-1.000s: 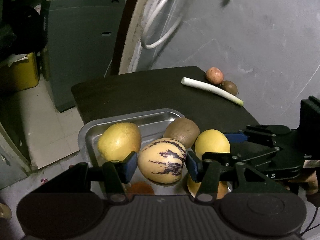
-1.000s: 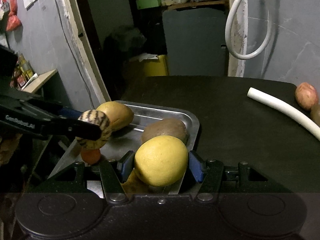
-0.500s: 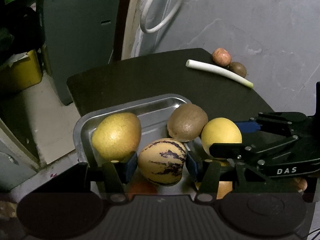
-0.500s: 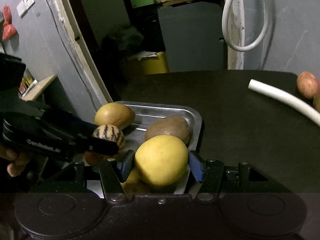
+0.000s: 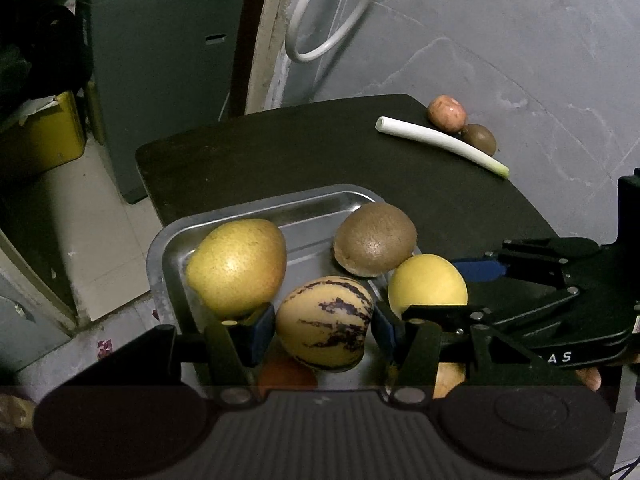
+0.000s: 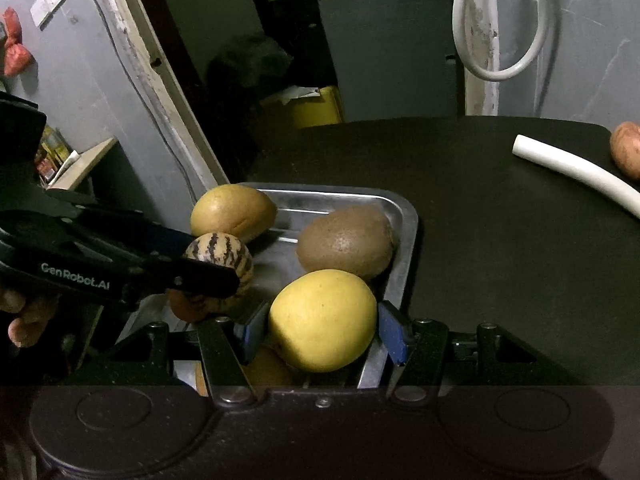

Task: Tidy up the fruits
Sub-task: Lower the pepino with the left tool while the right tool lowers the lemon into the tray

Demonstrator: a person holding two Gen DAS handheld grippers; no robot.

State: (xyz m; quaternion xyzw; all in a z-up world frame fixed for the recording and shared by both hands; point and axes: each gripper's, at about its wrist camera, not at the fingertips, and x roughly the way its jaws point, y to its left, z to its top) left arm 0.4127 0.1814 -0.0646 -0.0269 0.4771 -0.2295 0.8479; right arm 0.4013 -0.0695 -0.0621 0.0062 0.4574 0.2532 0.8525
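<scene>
A steel tray (image 5: 280, 206) (image 6: 404, 216) sits at the near corner of a dark table. In it lie a yellow pear (image 5: 236, 266) (image 6: 232, 212), a brown kiwi (image 5: 374, 238) (image 6: 346, 242) and an orange fruit (image 5: 286, 374), partly hidden. My left gripper (image 5: 324, 324) is shut on a purple-striped pepino melon (image 5: 324, 322) (image 6: 222, 256) low over the tray. My right gripper (image 6: 320, 326) is shut on a yellow lemon-like fruit (image 6: 322, 320) (image 5: 426, 286) over the tray's near right part.
A white leek stalk (image 5: 440, 144) (image 6: 576, 172), a pinkish potato (image 5: 446, 114) (image 6: 628, 154) and a small brown fruit (image 5: 478, 140) lie at the table's far right by the grey wall. A yellow bin (image 6: 316, 108) and a grey cabinet (image 5: 160, 60) stand beyond the table.
Both grippers have moved forward and down over the tray with their fruits still held. The pear and kiwi now look closer.
</scene>
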